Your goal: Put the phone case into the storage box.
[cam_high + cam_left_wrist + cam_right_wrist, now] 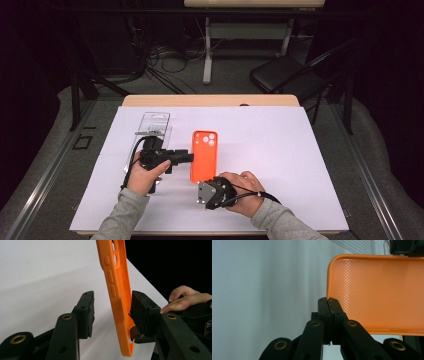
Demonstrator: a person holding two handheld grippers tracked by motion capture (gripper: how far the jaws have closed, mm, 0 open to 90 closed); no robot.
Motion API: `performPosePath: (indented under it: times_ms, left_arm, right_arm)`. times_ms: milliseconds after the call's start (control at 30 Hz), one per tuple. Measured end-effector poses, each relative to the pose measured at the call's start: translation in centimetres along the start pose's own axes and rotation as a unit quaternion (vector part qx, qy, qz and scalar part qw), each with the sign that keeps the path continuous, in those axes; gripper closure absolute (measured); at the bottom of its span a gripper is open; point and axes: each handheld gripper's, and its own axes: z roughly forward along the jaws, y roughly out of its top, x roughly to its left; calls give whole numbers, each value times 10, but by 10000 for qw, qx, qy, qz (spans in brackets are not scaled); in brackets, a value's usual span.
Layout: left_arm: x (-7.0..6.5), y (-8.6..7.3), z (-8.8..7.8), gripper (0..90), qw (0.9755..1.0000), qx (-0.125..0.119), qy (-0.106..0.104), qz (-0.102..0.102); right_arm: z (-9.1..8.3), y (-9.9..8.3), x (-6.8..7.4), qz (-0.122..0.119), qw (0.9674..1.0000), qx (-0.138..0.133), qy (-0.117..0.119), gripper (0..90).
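1 orange phone case [204, 156] lay on the white sheet [280, 150] covering the desk [210, 100], between 2 grippers. Left gripper [112, 312]: jaws apart, straddling the case's long edge, 1 pad against its inner side, the other clear of it. Right gripper [328, 305]: jaws pressed together at the case's bottom corner; whether they pinched its rim could not be told. Clear plastic packaging [154, 123] lay just beyond the left gripper.

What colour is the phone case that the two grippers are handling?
The phone case is orange, clearest in the high view.
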Motion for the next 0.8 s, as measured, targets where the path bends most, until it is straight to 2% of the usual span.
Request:
performPosePath:
  times_ms: [67, 100, 133, 233, 267, 367, 400, 500, 733, 800]
  left_arm:
    - [1, 0, 1, 577, 10000, 53, -16, -33]
    - [2, -1, 1, 582, 10000, 66, -36, -51]
    - [2, -1, 1, 595, 10000, 69, -52, -48]
    - [2, -1, 2, 608, 9999, 102, -75, -64]
    - [2, -1, 2, 611, 9998, 129, -94, -102]
    - [3, -3, 3, 621, 9987, 164, -266, -396]
    - [2, -3, 4, 630, 9985, 156, -311, -417]
    - [2, -4, 5, 658, 9988, 141, -286, -380]
    - [2, -5, 6, 707, 9985, 159, -256, -465]
    - [3, -6, 6, 725, 9984, 154, -219, -502]
  right_arm:
    - [1, 1, 0, -82, 10000, -32, 17, 900]
    - [1, 1, 2, -32, 10000, -11, 20, 900]
    - [2, 2, 2, -100, 9999, -33, 27, 900]
    - [2, 2, 4, -73, 10000, -23, 50, 900]
    - [2, 3, 5, -88, 9999, -31, 54, 900]
    - [3, 3, 5, -60, 9999, -55, 74, 900]
    - [3, 3, 5, -107, 9999, -76, 72, 900]
    - [3, 3, 6, -128, 9999, -76, 74, 900]
    - [3, 3, 8, -69, 9999, -74, 95, 900]
    - [4, 3, 7, -129, 9998, -92, 91, 900]
